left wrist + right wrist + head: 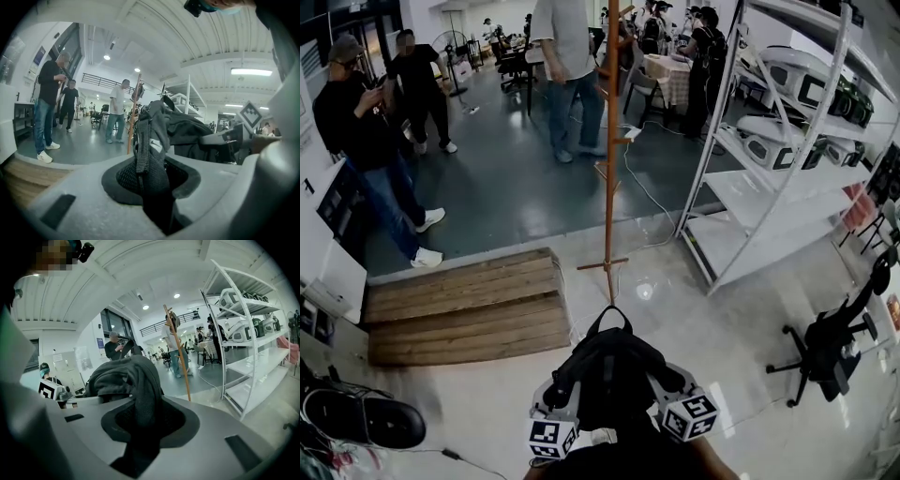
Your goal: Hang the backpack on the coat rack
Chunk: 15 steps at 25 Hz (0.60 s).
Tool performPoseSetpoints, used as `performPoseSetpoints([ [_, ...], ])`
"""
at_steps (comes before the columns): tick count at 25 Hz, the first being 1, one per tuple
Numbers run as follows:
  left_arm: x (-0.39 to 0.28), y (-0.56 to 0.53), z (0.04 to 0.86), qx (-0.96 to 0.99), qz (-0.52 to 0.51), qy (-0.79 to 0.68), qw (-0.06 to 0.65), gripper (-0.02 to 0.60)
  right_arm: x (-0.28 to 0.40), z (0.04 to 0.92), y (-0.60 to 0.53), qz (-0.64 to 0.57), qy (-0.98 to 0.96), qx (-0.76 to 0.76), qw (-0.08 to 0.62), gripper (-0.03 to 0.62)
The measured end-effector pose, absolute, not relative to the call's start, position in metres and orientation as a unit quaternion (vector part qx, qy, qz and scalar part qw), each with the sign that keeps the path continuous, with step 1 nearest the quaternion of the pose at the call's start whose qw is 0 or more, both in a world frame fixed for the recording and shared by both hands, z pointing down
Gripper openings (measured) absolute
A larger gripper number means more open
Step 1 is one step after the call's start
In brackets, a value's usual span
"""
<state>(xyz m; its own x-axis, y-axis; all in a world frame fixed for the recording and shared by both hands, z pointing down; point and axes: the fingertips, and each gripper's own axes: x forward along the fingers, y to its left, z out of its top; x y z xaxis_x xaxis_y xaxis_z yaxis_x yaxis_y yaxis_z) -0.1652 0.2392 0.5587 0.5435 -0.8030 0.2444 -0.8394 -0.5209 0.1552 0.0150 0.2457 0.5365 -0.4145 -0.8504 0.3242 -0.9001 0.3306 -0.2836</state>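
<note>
Black backpack held up just in front of the wooden coat rack, left gripper partly closed, clamped on its mesh strap, right gripper likewise pinching dark fabric, probably the other strap

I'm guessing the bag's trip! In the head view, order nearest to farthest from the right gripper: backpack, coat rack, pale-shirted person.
1. backpack, clamped in the right gripper, bottom centre.
2. coat rack, straight ahead on the floor.
3. pale-shirted person, beyond the rack, top.
</note>
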Motion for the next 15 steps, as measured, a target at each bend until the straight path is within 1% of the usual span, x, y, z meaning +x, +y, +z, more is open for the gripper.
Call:
performPoseSetpoints([
  [15,-0.123,0.115,0.562,0.850,0.079,-0.502,0.140,0.110,0.057,0.536,0.110,0.199,-0.834,0.509,0.077,0.092],
])
